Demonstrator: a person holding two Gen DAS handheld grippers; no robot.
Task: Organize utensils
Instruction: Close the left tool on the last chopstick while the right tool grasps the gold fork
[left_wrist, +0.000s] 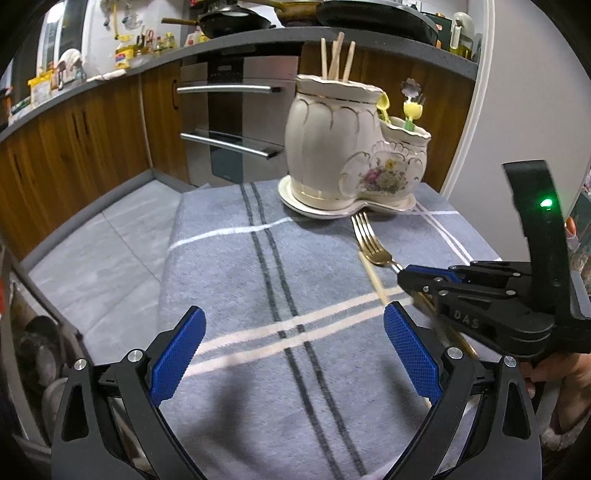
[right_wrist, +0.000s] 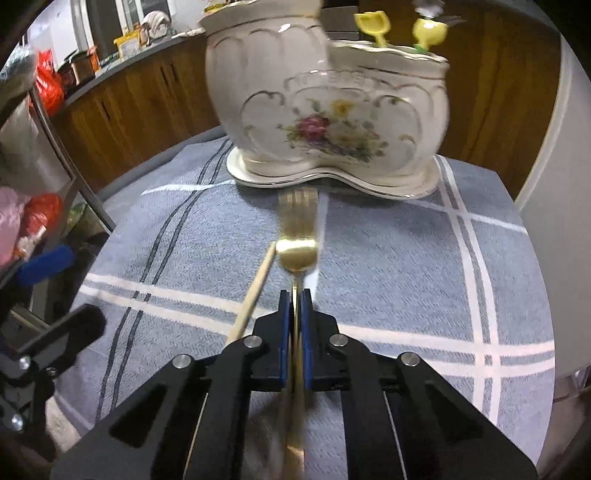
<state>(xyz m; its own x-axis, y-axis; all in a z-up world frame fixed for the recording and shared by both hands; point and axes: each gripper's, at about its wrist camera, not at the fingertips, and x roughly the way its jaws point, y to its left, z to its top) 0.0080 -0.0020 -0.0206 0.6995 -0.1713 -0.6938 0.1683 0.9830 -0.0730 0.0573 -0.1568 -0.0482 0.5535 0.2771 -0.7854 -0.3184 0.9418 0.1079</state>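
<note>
1. The right gripper (right_wrist: 295, 299) is seen with its blue pads pressed together on the thin neck of a gold fork (right_wrist: 297, 249); nothing but the handle lies between them.
2. Ahead of those closed jaws the fork's head and tines are pointed toward the ceramic holder (right_wrist: 325, 110), with the tine tips shown close to the rim of its saucer-like base; whether they touch cannot be told, as the tines are blurred.
3. Behind the jaws the gold handle is seen running back under the gripper body.
4. Just left of the right jaws a single wooden chopstick (right_wrist: 255, 291) is laid on the cloth, its far tip beside the fork's head.
5. The left gripper (left_wrist: 293, 354) is held with its jaws wide apart and nothing between them; only the grey striped cloth (left_wrist: 258, 277) is seen under the gap.
6. Ahead and to the right of the open left jaws, the fork (left_wrist: 369, 240) and the clamped right gripper (left_wrist: 402, 275) are shown.
7. Far ahead of both jaws, the holder's tall compartment is filled with wooden chopsticks (left_wrist: 338, 59), and its low compartment with yellow-handled utensils (left_wrist: 412, 110).
</note>
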